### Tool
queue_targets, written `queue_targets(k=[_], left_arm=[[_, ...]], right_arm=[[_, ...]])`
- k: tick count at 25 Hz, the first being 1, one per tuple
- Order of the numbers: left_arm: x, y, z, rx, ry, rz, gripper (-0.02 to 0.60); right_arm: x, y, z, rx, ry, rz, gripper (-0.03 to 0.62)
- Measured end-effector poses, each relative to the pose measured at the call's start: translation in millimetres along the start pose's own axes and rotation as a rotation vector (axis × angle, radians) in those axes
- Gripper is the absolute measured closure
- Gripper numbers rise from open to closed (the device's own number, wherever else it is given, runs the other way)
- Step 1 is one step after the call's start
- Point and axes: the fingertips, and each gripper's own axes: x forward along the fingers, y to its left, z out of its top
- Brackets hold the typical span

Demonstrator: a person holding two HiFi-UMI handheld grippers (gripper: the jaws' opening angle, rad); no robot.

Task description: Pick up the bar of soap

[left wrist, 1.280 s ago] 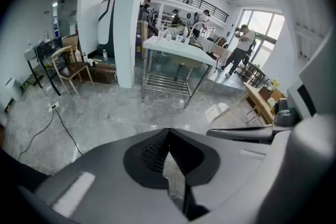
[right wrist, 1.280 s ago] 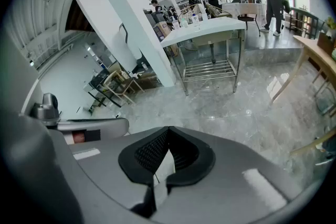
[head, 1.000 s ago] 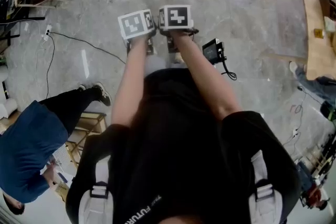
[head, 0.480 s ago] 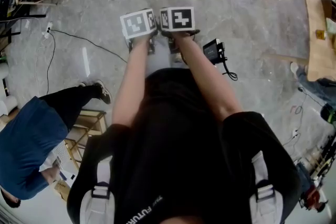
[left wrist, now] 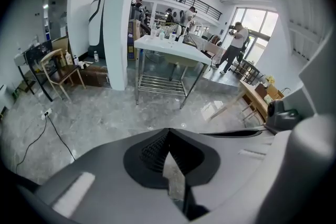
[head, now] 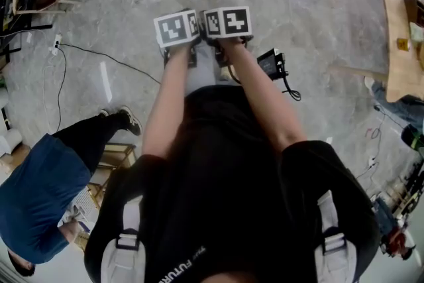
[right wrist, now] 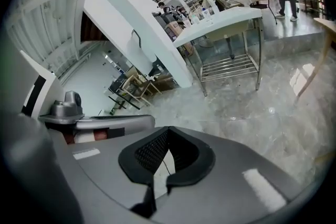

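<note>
Left tongs [left wrist: 167, 132], right tongs [right wrist: 168, 130]: closed, seemingly empty.

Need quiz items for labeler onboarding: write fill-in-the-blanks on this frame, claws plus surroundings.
1. The left claw has its jaws ____, with no object between them.
2. The right claw holds ____.
3. The white table ahead stands on ____ legs.
4. The person in the blue top is on the holder's ____ side.
Missing words: shut; nothing; metal; left.
</note>
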Motion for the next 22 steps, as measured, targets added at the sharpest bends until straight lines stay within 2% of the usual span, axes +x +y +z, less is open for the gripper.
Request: queue_targets(k=[7,11,13,17,22], left_arm=[[32.4,19.7,29.3,0.098,0.069,0.033,0.583],[58.5,24.9,47.7,0.041,0.139,-0.034,0.583],[70.6,33.8,64.0,0.033,0.163,-0.041,0.583],[89.8,51.8,97.7,0.05,0.184,-0.022,0.583],[106.8,64.8,134.6,0.105,0.173,0.0,0.583]], right_arm=[[23.9,-31.9,38.2,0.038,0.018,-0.165,0.579],[49.4,-39.2,53.1,0.061,0.067,-0.173,0.58],[64.4,-39.4,66.8,0.073,0.084,-0.166,0.58],[89.8,-42.7,97.8,0.112,0.099,-0.173,0.58],[105.8,-51.6,129.8,0.139,0.075,-0.208,0.582]])
